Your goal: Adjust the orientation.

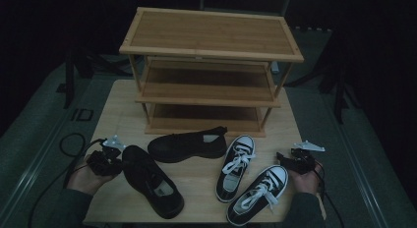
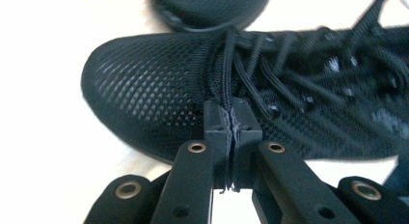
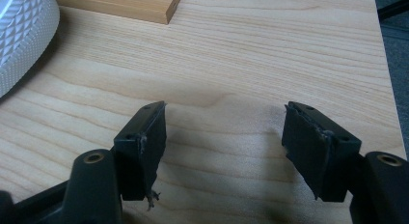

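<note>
The black mesh shoe [image 2: 193, 84] is lying straight ahead of your left gripper [image 2: 233, 119], toe to the left of the jaws and laces running off to the right. The jaws are pressed together on one of its laces [image 2: 226, 74] (a doubled black strand, running down between the pads and out below them), so you are pinching the lace rather than the shoe's body. From above, that gripper [image 1: 109, 159] is sitting right against the heel end of this shoe [image 1: 152, 181] at the table's [image 1: 123, 105] near left.

Judging by the layout, you are gathering the shoes for the wooden rack [image 1: 211, 71] behind them, and this step is the pickup of the first black shoe. The next move is calling for a steady lift that checks whether the lace alone is carrying the weight; if the shoe is swinging or the lace is slipping, a grip on the collar would be the safer choice.

The second black shoe [image 1: 189, 144] is resting just beyond the jaws, its toe [image 2: 212, 9] showing at the top of the left gripper view. Your right gripper [image 3: 224, 137] is hovering over bare table with its jaws spread wide and nothing between them; a white rubber sole [image 3: 21, 35] is sitting off to their upper left. From above, it [image 1: 287, 161] is waiting just beside the two black-and-white sneakers [image 1: 246, 181].
</note>
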